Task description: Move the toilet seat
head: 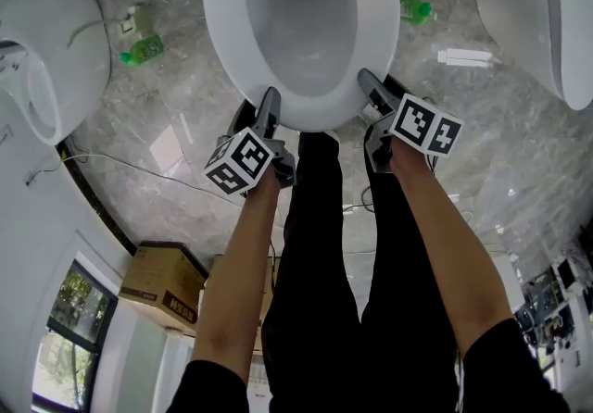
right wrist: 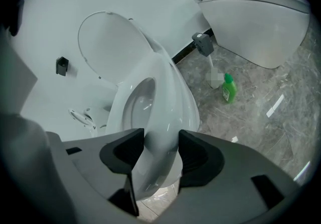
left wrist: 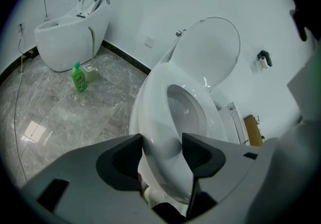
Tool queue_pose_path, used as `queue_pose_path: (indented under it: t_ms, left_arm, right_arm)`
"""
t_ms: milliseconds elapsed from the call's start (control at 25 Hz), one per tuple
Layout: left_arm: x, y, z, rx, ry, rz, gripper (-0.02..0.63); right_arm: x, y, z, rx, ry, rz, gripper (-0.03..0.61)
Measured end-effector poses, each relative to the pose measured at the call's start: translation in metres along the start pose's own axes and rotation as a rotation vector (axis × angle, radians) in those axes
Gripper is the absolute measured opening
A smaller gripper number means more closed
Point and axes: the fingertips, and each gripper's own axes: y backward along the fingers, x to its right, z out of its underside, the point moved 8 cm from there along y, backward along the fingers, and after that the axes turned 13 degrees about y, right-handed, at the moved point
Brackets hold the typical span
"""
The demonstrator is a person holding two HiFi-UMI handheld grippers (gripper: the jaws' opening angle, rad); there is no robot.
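Note:
The white toilet seat (head: 222, 22) rings the bowl straight below me, and its lid (left wrist: 208, 49) stands up against the wall behind. My left gripper (head: 269, 104) is shut on the seat's front rim at the left, my right gripper (head: 372, 87) on the front rim at the right. In the left gripper view the seat (left wrist: 155, 112) fills the gap of the left gripper (left wrist: 161, 150), both dark pads on it. The right gripper view shows the same: the seat (right wrist: 170, 112) is pinched by the right gripper (right wrist: 161, 147), and the seat looks tilted up at the front.
My legs in black trousers (head: 324, 263) stand right before the bowl. Other white toilets (head: 56, 59) (head: 547, 13) stand on both sides. Green bottles (head: 142, 50) (head: 417, 9) lie on the marble floor, a cable (head: 120, 166) runs at the left, a cardboard box (head: 162, 283) stands behind.

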Motion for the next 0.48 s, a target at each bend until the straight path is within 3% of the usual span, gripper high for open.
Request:
queue_pose_path:
  t_ms: [480]
  left_arm:
    - [0.047,0.055,-0.027,0.042,0.018,0.037,0.254]
  right_arm:
    - [-0.035,0.053,-0.035,0.055,-0.071,-0.069,0.219]
